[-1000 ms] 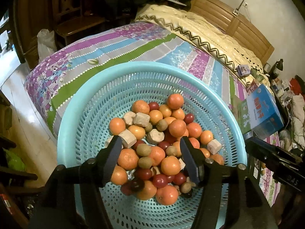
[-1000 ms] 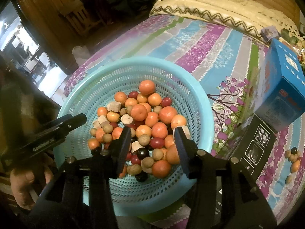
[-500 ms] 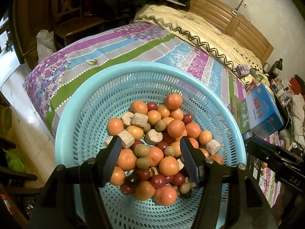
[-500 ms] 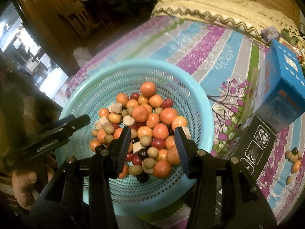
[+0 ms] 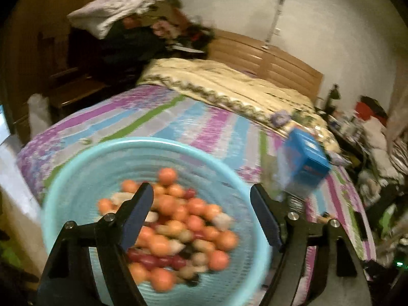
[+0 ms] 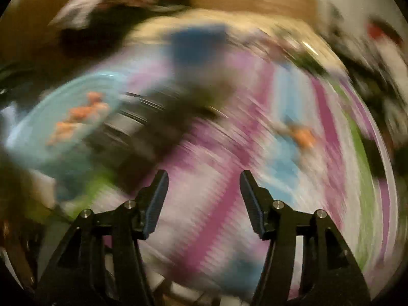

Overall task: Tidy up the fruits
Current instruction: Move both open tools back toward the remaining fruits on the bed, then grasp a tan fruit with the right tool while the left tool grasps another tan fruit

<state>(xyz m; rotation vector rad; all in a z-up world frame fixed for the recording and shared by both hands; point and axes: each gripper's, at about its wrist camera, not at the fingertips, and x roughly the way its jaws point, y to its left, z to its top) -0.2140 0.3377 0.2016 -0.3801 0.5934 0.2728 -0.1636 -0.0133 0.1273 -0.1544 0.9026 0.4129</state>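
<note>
A light blue perforated basket (image 5: 76, 178) sits on the striped bedspread, holding several orange, dark red and brownish fruits (image 5: 178, 227) in a blurred heap. My left gripper (image 5: 201, 193) hovers above the basket's near side, its jaws opening, with nothing between them. The right wrist view is heavily smeared by motion. There the basket (image 6: 51, 117) lies at the far left, and a small cluster of orange fruit (image 6: 303, 137) rests on the bedspread to the right. My right gripper (image 6: 204, 181) hangs over bare bedspread, jaws opening and nothing between them.
A blue carton (image 5: 306, 160) stands on the bed to the right of the basket, blurred in the right wrist view as the blue carton (image 6: 199, 48) above a dark box (image 6: 163, 122). A cream quilt (image 5: 229, 84) and wooden headboard (image 5: 267, 61) lie beyond. Clutter crowds the right side.
Both views swung right and blurred. The left gripper lifted and widened over the basket. The right gripper left the basket, now over bedspread to its right, and also widened.
</note>
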